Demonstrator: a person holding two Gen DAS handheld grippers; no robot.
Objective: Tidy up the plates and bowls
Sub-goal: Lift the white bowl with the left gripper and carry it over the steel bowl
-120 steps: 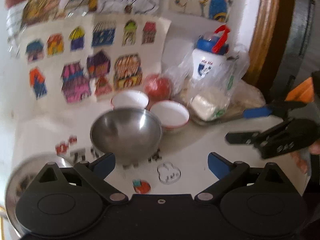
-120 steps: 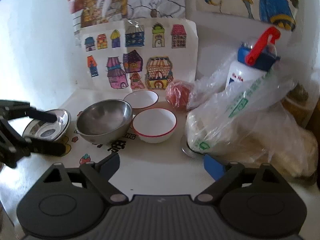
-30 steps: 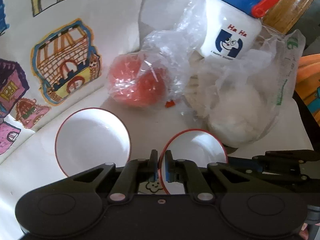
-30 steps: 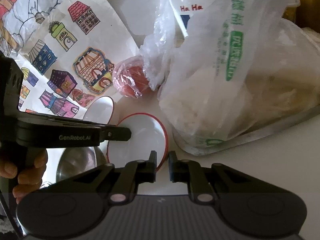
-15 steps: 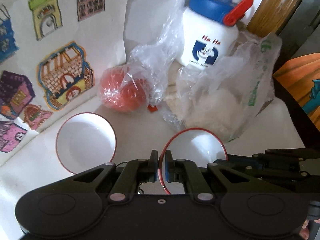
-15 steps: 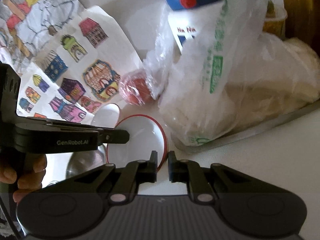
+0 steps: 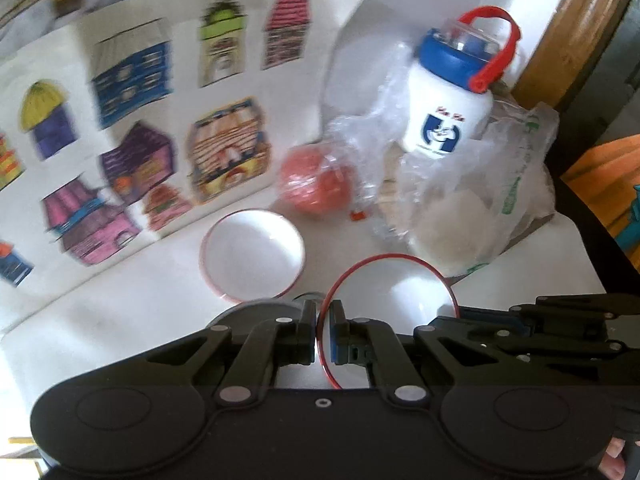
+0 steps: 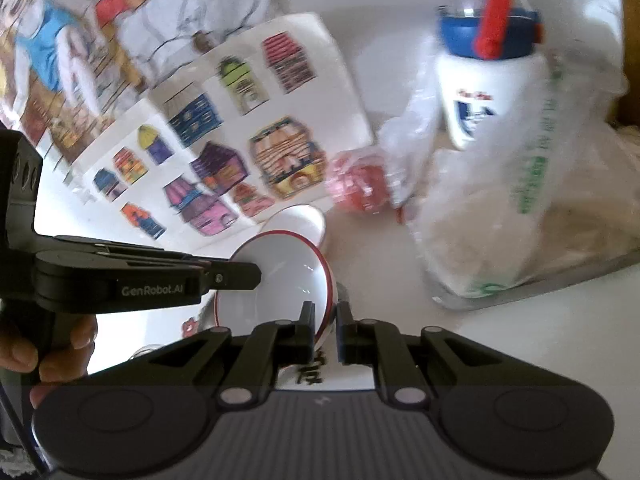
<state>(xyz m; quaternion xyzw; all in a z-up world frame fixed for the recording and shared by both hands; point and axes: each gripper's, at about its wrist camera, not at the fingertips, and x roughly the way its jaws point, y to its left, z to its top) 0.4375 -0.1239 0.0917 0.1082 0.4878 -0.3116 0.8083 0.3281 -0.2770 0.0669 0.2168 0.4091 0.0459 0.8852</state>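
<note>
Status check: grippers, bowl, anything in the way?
Left gripper and right gripper both shut on held bowl, opposite rims. Second bowl on table. Bagged food close behind.

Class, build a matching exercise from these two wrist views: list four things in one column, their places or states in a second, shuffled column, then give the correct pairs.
1. held white red-rimmed bowl
2. second white red-rimmed bowl
3. white bottle with blue lid
4. red ball in clear wrap

A. resting on the table
B. stands upright behind the plastic bag
C. pinched at its rim by both grippers
D. beside the house drawings

Pairs: 1-C, 2-A, 3-B, 4-D
</note>
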